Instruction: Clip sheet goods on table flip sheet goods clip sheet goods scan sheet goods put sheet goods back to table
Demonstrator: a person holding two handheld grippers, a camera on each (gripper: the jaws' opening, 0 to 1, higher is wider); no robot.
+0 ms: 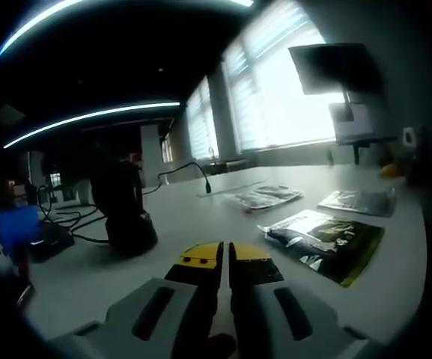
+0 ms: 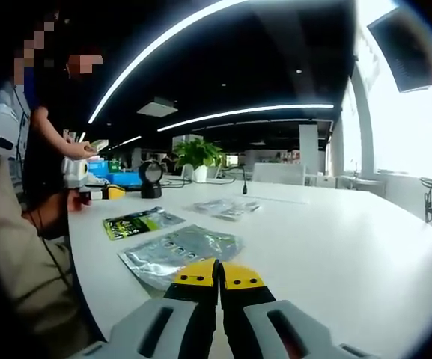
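Examining the right gripper view, the inspector finds the right tongs point(image 2: 218, 275) at the lower centre of the frame, jaws pressed together with nothing between them. The silver sheet pouch point(image 2: 180, 252) lies flat on the white desk point(image 2: 350, 247) just beyond the yellow tips and slightly to their left, its long axis running from lower left to upper right of the frame. A green-and-black pouch point(image 2: 141, 222) lies further off toward the left, and a cluster of clear pouches point(image 2: 224, 208) sits at mid-frame beyond that. A black scanner point(image 2: 151, 179) stands on the far part of the desk at upper left, near a person's hand.

In the left gripper view the left tongs point(image 1: 225, 257) are likewise closed and empty at lower centre. A dark green pouch point(image 1: 326, 243) lies to their right at mid-frame, long axis slanting from upper left to lower right, clearly apart from the tips. Two more pouches lie beyond it toward the upper right.

Judgement: no sheet is yet clipped. The silver sheet pouch is nearest the right tongs, almost under the tips, so the first clip would fall most readily to that side. The jaws must open first, and approach its near edge low across the desk, since the pouch lies flat.
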